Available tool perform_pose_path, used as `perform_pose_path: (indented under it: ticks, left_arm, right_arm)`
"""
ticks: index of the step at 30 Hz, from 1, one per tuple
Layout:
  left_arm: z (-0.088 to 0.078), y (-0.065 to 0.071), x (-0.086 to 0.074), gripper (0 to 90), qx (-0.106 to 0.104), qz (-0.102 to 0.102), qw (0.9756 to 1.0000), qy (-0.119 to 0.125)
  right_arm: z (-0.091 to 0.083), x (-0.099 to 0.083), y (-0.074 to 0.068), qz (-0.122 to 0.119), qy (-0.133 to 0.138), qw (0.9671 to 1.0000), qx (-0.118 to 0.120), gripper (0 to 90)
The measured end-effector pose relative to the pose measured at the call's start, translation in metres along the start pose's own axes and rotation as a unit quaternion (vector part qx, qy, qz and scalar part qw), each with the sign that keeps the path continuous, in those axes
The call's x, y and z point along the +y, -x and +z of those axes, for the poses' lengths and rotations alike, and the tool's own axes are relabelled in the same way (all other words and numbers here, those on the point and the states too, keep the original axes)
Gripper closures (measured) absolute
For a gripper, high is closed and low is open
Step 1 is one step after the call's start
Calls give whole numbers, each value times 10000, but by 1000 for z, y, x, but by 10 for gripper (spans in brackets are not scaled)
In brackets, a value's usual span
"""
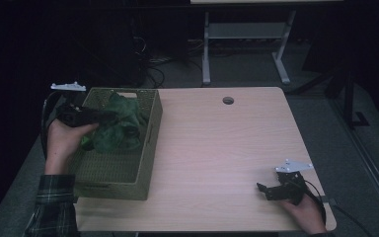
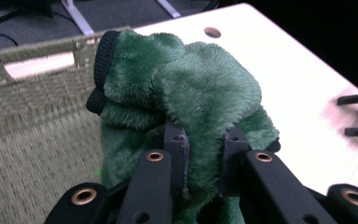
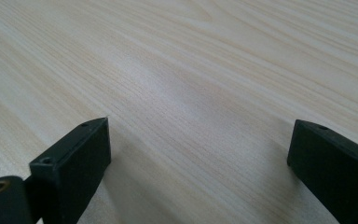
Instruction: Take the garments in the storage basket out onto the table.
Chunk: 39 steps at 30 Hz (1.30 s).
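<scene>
Looking into the woven basket [image 1: 128, 168] at the left of the surface [image 1: 217, 148], we see a fluffy green plush cloth [image 2: 200, 88] with a black edge. Our left claw [image 2: 205, 161] pinches its fabric over the basket; our right claw [image 3: 200, 154] rests spread wide, holding nothing.

Dim, dark-edged high view; brighter gripper views, with blur at the left one's right edge.

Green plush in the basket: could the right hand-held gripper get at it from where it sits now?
Probably yes. The right hand-held gripper rests open on bare table with nothing between. But the green plush sits inside the basket, so it must clear the wall, and the left hand-held gripper already clamps it.
</scene>
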<state>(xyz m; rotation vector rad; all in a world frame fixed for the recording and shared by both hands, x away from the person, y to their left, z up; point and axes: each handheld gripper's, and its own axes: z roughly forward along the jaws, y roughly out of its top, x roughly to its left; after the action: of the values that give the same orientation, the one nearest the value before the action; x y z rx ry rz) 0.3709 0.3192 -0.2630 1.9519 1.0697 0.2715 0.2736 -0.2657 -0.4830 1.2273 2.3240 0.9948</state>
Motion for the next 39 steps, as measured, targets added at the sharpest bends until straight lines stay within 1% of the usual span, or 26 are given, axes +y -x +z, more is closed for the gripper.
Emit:
perform_pose_path:
  ticks: [4,7,8,12,14,15,16,18,22,28,34,37,39]
  left_arm:
    - [-7,5,10,777,-61,52,9998,174]
    - [-10,10,18,777,-61,127,9996,239]
    - [-11,12,21,777,-73,126,9995,263]
    - [-14,20,31,777,-148,230,9988,396]
    - [-15,25,35,777,-209,281,9983,470]
    - [-15,29,39,777,-294,331,9976,531]
    - [-15,29,39,777,-294,331,9976,531]
    - [-15,33,42,777,-349,380,9971,560]
    - [-9,43,47,777,-475,448,9960,602]
    - [7,59,53,777,-668,538,9944,617]
    - [22,73,57,776,-776,600,9929,666]
    - [29,82,59,776,-811,624,9922,708]
    - [36,89,60,775,-870,672,9915,696]
  right_arm:
    - [0,0,0,0,-1,10000,-1,56]
    - [0,0,0,6,-4,10000,-1,57]
    - [0,0,0,1,-1,10000,-2,57]
    - [0,0,0,-1,-6,10000,11,56]
    - [0,0,0,-17,-5,10000,14,56]
    - [0,0,0,-16,-6,10000,16,56]
    - [0,0,0,-16,-6,10000,16,56]
    - [0,0,0,-30,-8,10000,15,56]
    - [0,0,0,-18,-5,10000,15,56]
    - [0,0,0,-20,-6,10000,16,56]
    - [0,0,0,-19,-6,10000,16,56]
    - [0,0,0,-20,-5,10000,15,56]
    - [0,0,0,-19,-5,10000,15,56]
